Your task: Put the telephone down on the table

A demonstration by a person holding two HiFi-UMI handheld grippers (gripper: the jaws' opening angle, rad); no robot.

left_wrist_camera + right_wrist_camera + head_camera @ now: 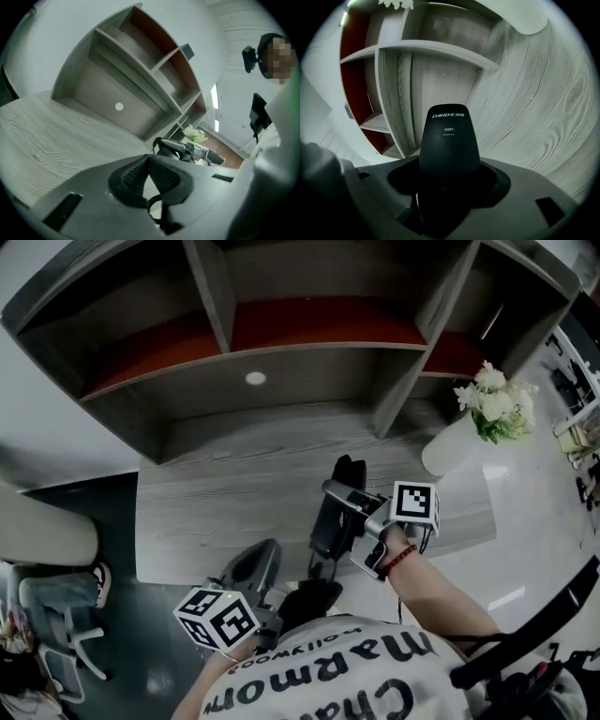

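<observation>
Holding flowers (495, 401), white vase (448, 452) near shelf (281, 357); right gripper (449, 183) jaws clamp telephone (449, 140).

An office: grey wood-grain desk (187, 512) with open shelving (281, 362) above, a chair (45, 601) beside it

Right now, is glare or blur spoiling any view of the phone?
Head view: sharp, glare only on the white surface by the vase. Right gripper view: phone sharp, label readable, shelves bowed by the lens. Left gripper view: dark corners.
</observation>
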